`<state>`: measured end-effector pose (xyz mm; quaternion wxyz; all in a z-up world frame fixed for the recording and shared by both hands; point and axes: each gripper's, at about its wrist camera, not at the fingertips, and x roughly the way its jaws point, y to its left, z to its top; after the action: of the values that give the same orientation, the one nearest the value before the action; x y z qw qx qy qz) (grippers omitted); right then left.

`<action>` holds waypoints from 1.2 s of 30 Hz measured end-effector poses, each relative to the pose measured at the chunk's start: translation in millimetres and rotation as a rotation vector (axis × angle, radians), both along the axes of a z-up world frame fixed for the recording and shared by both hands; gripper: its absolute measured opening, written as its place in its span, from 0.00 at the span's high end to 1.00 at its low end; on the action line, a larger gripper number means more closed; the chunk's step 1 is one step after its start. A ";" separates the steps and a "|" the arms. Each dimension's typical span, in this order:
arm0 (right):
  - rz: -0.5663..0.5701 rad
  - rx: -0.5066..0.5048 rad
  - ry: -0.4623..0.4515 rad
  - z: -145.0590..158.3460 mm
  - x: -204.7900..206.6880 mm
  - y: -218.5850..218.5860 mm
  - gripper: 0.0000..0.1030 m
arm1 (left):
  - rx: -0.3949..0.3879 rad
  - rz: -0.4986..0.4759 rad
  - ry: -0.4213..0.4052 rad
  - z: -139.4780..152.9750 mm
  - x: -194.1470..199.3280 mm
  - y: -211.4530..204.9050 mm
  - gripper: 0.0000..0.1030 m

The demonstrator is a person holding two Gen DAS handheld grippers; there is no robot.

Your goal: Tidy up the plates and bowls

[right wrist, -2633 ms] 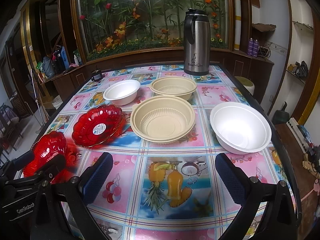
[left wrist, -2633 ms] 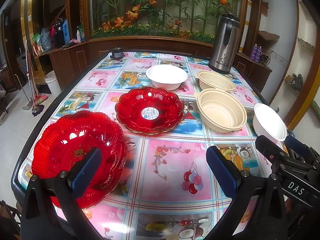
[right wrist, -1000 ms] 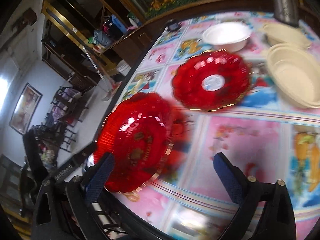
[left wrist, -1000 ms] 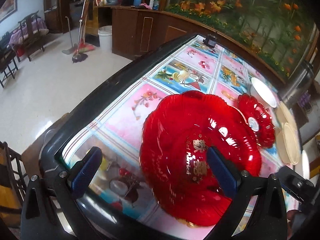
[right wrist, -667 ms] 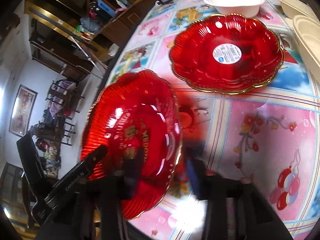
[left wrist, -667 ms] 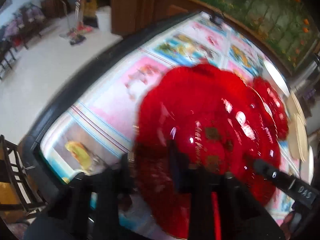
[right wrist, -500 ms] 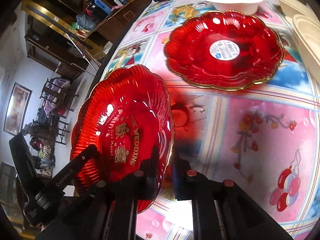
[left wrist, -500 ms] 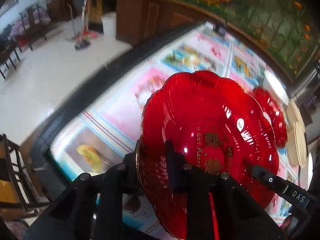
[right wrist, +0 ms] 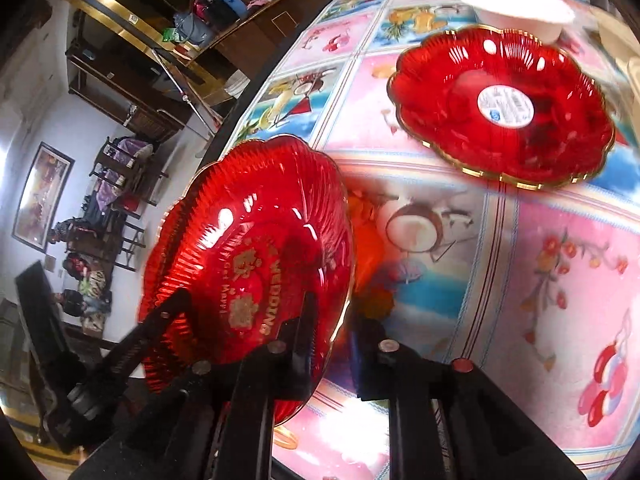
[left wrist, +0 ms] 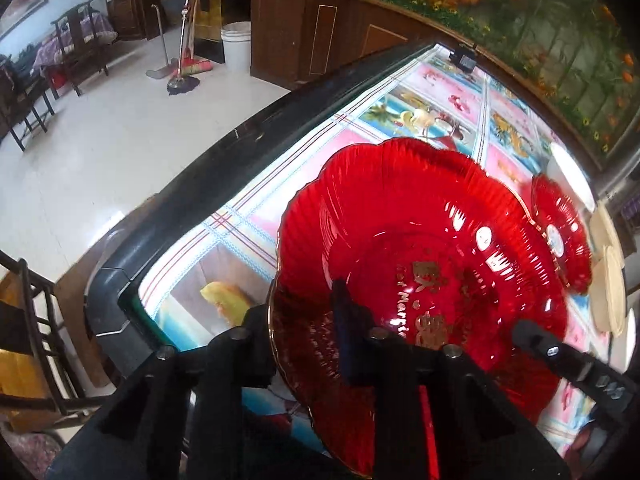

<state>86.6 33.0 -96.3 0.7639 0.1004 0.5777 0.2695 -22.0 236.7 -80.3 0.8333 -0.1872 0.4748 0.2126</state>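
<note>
A red scalloped plate with gold lettering is held between my two grippers and tilts up off the flowered tablecloth. My left gripper straddles its near rim, one finger inside the dish and one beneath. My right gripper clamps the opposite rim in the same way. Both sets of jaws are opening slightly with the rim still pinched between the pads. A second red plate with a white sticker lies flat farther along the table. A white bowl stands behind it.
The table's dark edge runs close on the left, with open floor, wooden chairs, a mop and a white bucket beyond. Beige bowls sit at the far right. A small black object stands at the table's far end.
A second ago both grippers stood open around the lettered red plate. Both have since shut on its rim from opposite sides, and the plate has tipped up from the table.
</note>
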 end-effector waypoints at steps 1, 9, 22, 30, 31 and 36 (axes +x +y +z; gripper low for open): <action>0.006 0.006 -0.004 1.4 0.1 -0.4 0.73 | 0.005 -0.012 0.003 2.1 -0.4 -0.4 0.74; -0.100 0.084 -0.090 33.3 3.7 -60.8 0.26 | 0.100 0.024 -0.180 69.5 -4.1 -6.3 0.20; -0.422 0.230 0.014 20.4 83.1 -164.5 0.25 | 0.026 -0.379 -0.078 73.4 164.6 -136.8 0.19; -0.412 0.180 0.025 5.0 104.6 -162.1 0.27 | 0.038 -0.381 0.047 32.0 194.4 -161.8 0.19; -0.412 0.151 0.018 4.6 105.8 -160.3 0.28 | 0.040 -0.384 0.059 28.5 195.6 -163.1 0.19; -0.386 0.010 0.010 -1.7 112.7 -148.6 0.50 | 0.066 -0.395 0.141 8.9 200.5 -170.2 0.20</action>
<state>199.4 -115.6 -98.1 0.7981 0.2145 0.5499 0.1206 178.4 66.5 -71.4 0.8292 -0.0475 0.5522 0.0732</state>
